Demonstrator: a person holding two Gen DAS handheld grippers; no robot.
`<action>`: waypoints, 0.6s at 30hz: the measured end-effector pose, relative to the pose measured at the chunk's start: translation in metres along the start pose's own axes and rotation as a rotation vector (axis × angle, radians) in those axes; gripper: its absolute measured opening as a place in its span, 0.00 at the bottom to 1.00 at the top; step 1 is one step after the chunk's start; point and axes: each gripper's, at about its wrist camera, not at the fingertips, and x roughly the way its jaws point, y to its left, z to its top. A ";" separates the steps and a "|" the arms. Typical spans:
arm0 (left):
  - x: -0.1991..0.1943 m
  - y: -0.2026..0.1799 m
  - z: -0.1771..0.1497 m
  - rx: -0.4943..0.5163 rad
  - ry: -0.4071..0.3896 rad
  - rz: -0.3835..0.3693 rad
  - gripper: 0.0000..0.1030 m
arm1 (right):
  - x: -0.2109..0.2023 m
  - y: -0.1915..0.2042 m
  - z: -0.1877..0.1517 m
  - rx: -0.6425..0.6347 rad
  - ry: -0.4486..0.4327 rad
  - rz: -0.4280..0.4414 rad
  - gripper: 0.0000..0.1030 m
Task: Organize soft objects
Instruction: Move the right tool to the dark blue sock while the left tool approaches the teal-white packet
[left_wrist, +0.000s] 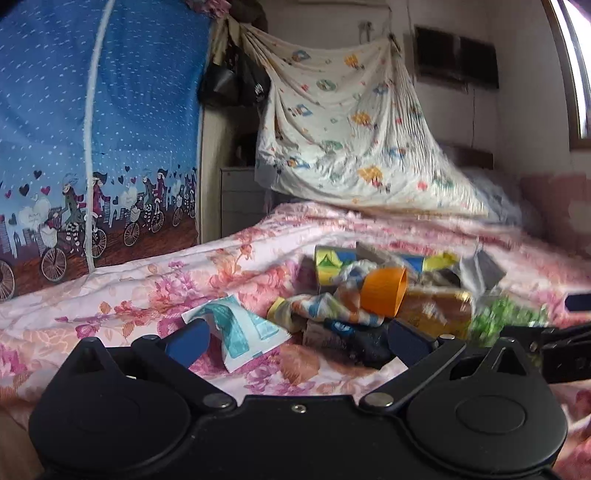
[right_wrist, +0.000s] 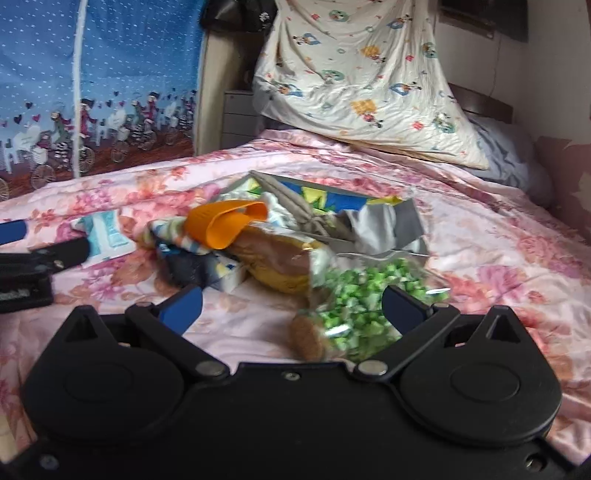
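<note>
A heap of soft things lies mid-bed on the pink floral bedspread (left_wrist: 155, 291). It holds an orange silicone mitt (left_wrist: 384, 291) (right_wrist: 225, 225), a striped cloth (left_wrist: 325, 306), a dark cloth (left_wrist: 365, 343), a bread loaf in a bag (right_wrist: 280, 266), a clear bag of green pieces (right_wrist: 354, 310) and a flattened grey fabric box (right_wrist: 369, 218). A teal-and-white packet (left_wrist: 240, 328) (right_wrist: 105, 232) lies to the left. My left gripper (left_wrist: 299, 338) is open just before the packet and dark cloth. My right gripper (right_wrist: 291, 304) is open, with the green bag and a cork lid (right_wrist: 308, 338) between its fingers.
A blue printed curtain (left_wrist: 99, 129) hangs along the bed's left side. A cream cartoon-print sheet (left_wrist: 351, 125) hangs at the head of the bed, over a grey pillow (right_wrist: 506, 155). A white drawer unit (left_wrist: 240, 199) stands behind the bed. The right gripper's body (left_wrist: 565, 347) shows at the right edge.
</note>
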 end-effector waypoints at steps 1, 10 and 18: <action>0.003 -0.001 0.000 0.021 0.016 0.010 0.99 | 0.001 0.002 -0.003 0.000 -0.005 0.010 1.00; 0.016 0.006 0.006 0.092 0.044 0.024 0.99 | 0.002 0.020 -0.011 -0.071 -0.013 0.101 0.99; 0.039 0.042 0.015 -0.020 0.205 0.021 0.99 | 0.007 0.045 -0.002 -0.161 0.002 0.166 1.00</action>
